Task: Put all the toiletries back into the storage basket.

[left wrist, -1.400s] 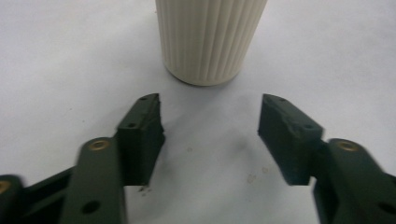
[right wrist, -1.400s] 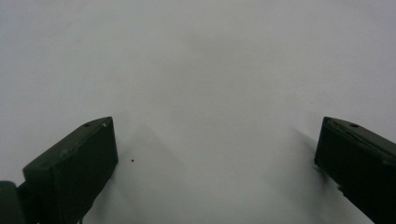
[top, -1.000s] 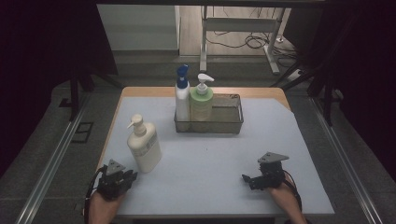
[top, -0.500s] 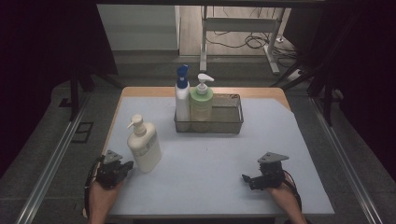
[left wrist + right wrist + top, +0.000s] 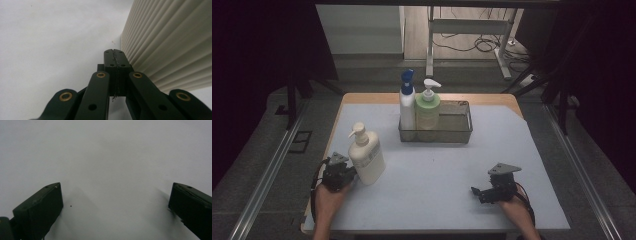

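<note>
Across the middle of the high view lies the surface (image 5: 437,170), pale grey-blue with a wooden edge showing at its far side. Toward its far centre sits a dark wire basket (image 5: 452,131), and standing upright in the basket's left part are a white bottle with a blue cap (image 5: 407,102) and, touching it on the right, a pale green pump bottle (image 5: 428,107). Near the left edge stands a cream pump bottle (image 5: 366,157), upright, with a faint band around its body; whatever is printed there is too small to read, and the close left gripper view gives just its ribbed side (image 5: 170,42) with no lettering. Just beside that bottle's left flank is the left gripper (image 5: 337,172), held in a hand at the near left; its fingers (image 5: 110,60) are clenched flat together with nothing between them, their tips alongside the ribbed wall, and they have just finished closing. Well apart, at the near right, the right gripper (image 5: 492,190) rests low over bare surface, its fingers (image 5: 40,205) spread wide and released, with nothing between them.
</note>
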Motion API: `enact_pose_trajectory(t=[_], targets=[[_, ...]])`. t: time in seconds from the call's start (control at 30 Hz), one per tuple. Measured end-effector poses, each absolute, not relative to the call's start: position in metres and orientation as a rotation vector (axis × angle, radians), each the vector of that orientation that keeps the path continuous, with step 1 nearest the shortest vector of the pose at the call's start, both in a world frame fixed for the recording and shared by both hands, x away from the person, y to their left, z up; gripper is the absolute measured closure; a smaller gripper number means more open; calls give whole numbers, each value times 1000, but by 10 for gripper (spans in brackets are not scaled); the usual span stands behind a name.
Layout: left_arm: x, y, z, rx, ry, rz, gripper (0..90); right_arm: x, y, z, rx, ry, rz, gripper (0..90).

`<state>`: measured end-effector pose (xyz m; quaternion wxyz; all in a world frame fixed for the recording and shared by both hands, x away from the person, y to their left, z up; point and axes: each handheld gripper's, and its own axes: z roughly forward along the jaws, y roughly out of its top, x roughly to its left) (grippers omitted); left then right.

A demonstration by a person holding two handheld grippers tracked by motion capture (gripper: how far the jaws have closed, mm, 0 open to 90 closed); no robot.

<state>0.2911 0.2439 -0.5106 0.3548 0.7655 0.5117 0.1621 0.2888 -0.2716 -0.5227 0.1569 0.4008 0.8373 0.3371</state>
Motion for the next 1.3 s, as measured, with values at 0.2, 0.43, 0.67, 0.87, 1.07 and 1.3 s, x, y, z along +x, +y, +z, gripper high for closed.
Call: enact_pose_trajectory(t=[0.2,0.43,0.67,0.87,1.07,1.3], targets=[[294,236,-513,1988,1291,401,894,289,-272,-523,1148,2396,965,0],[295,229,-516,1982,1263,368,894,289,-272,-523,1146,2397,964,0],[295,223,-518,1994,1250,354,894,289,-272,-523,1148,2396,965,0],[297,214,-520,2018,1243,355,894,289,-272,-523,1148,2396,965,0],[297,205,-520,2032,1222,348,894,289,-272,-523,1147,2398,964,0],[298,194,-520,2043,1202,338,894,289,-272,-523,1149,2397,965,0]])
